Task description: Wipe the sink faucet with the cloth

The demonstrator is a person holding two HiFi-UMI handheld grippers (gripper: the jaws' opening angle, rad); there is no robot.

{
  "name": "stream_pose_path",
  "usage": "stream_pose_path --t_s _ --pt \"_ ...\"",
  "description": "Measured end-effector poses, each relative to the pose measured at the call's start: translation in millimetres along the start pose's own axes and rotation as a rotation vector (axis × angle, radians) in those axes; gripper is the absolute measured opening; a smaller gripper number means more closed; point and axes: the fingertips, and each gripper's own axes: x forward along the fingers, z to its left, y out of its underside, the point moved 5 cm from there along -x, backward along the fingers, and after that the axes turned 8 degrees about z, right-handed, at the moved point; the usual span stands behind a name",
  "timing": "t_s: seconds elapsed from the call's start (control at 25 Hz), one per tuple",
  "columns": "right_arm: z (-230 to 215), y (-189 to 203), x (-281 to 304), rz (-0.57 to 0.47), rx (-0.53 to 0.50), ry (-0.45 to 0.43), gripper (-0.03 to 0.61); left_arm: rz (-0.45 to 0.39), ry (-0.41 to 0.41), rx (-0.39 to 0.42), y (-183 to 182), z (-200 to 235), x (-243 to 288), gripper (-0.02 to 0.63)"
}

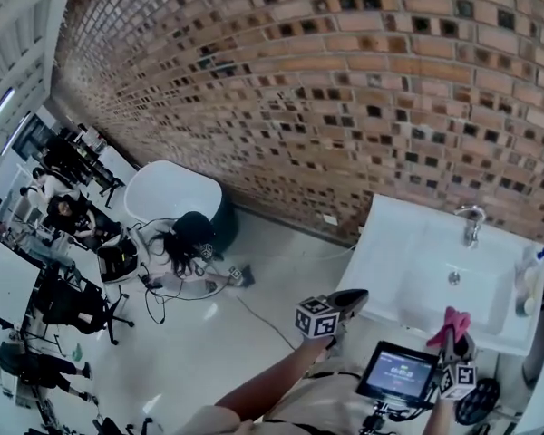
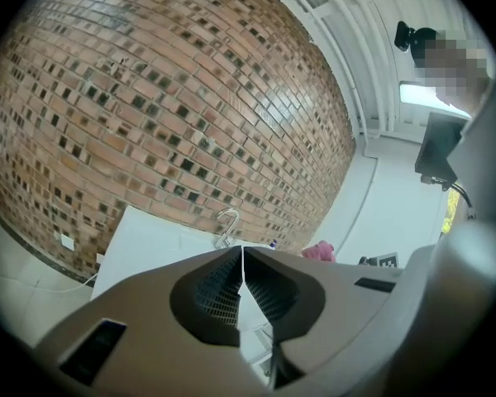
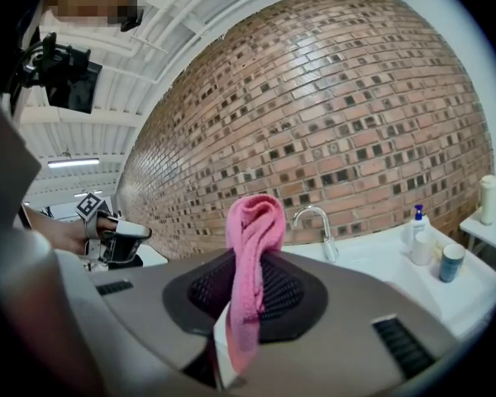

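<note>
One small lit screen (image 1: 398,374) sits closest to the person's body, between the two arms. Just past it, both claws are held out short of the white sink (image 1: 387,243).

The right claw (image 3: 250,261) is clamped on a pink cloth (image 3: 253,230). The cloth stands up in a folded bunch above the closed jaws and hangs down between them. It is in the air near the sink's front edge, well apart from the faucet (image 1: 472,223).

The left claw (image 2: 242,250) has its jaws pressed together with nothing between them. It hangs off the sink's left front corner.

Beyond the claws lies the basin, with a drain (image 1: 453,278) in its middle and bottles (image 1: 529,277) standing along its right rim. The chrome faucet rises at the back of the basin, its spout curving toward the front. Behind it runs a brick wall (image 1: 344,80).

Far off to the left, a white bathtub (image 1: 170,191) stands against that wall, and a person (image 1: 189,241) crouches on the floor just beside it.
</note>
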Motion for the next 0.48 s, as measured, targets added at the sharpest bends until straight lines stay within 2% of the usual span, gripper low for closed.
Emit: stream_pose_path --t_s 0.2,0.48 --pt "0.1 7.9 0.0 0.022 0.032 0.053 0.067 0.018 0.036 0.015 -2.3 17.8 3.6 -0.008" --pt "0.7 10.3 4.4 0.030 0.091 0.118 0.067 0.075 0.081 -0.006 -2.9 47.8 18.8 -0.011"
